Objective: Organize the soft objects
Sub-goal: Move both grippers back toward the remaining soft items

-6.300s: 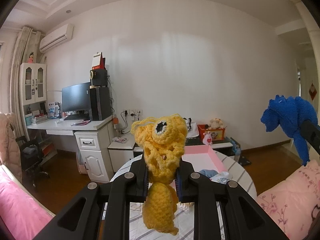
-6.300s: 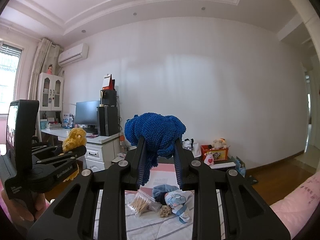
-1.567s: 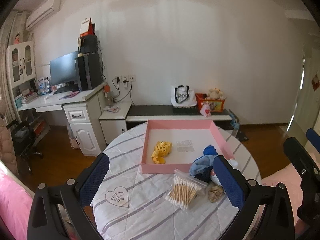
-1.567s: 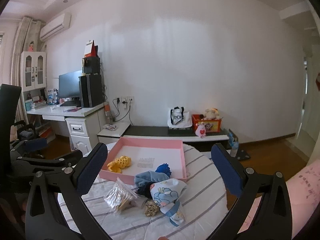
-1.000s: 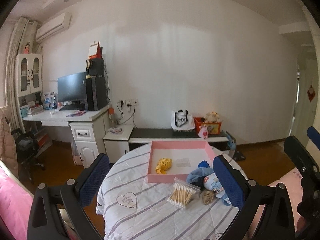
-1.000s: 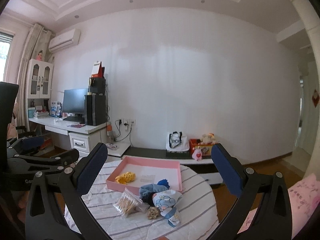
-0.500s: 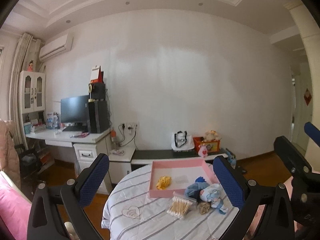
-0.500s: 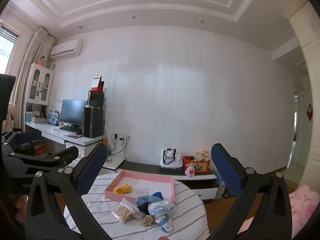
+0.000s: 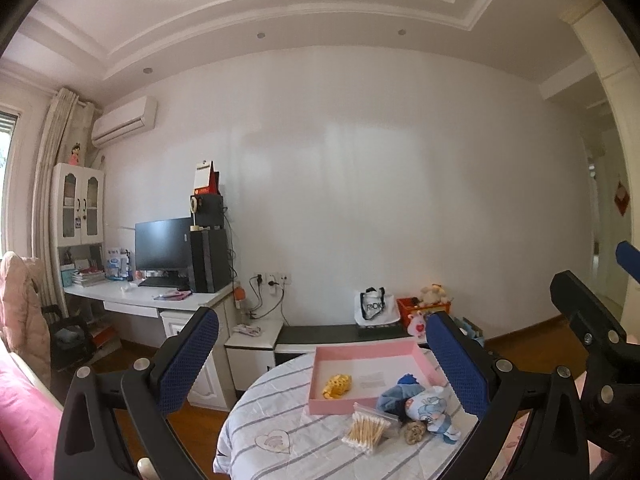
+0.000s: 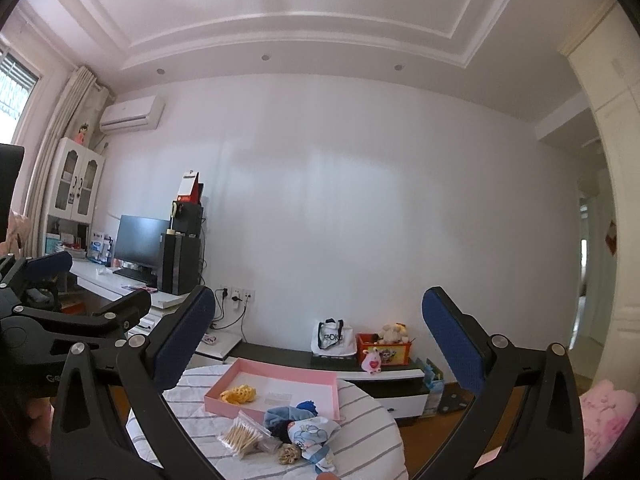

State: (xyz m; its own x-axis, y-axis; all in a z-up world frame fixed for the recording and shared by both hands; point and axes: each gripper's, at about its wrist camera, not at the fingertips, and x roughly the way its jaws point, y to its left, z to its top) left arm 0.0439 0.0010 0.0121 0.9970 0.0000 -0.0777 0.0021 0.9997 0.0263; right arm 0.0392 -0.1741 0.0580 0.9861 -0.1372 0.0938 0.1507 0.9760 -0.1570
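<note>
A pink tray [image 9: 320,360] [image 10: 320,380] sits on a round striped table [image 9: 256,416] [image 10: 360,424], far below both grippers. Inside it lie a yellow crochet toy [image 9: 338,385] [image 10: 239,393] and a blue crochet toy [image 9: 407,379] [image 10: 307,407] at its near right corner. In front of the tray are a blue cloth bundle [image 9: 394,394] [image 10: 280,415] and a patterned pouch [image 9: 430,406] [image 10: 314,434]. My left gripper [image 9: 320,364] and right gripper [image 10: 318,346] are both open wide, empty, raised high and held back from the table.
A bag of cotton swabs [image 9: 366,432] [image 10: 240,436] and a tan scrunchie [image 9: 414,432] [image 10: 289,454] lie on the table's near side. A desk with a monitor [image 9: 162,250] stands at left, a low bench with a tote bag [image 9: 374,312] behind, pink bedding [image 9: 24,420] at the edges.
Both grippers earlier held the yellow and blue crochet toys; those now lie in the tray. Both grippers, open, have kept rising and pulling back, so the table looks smaller and lower.
</note>
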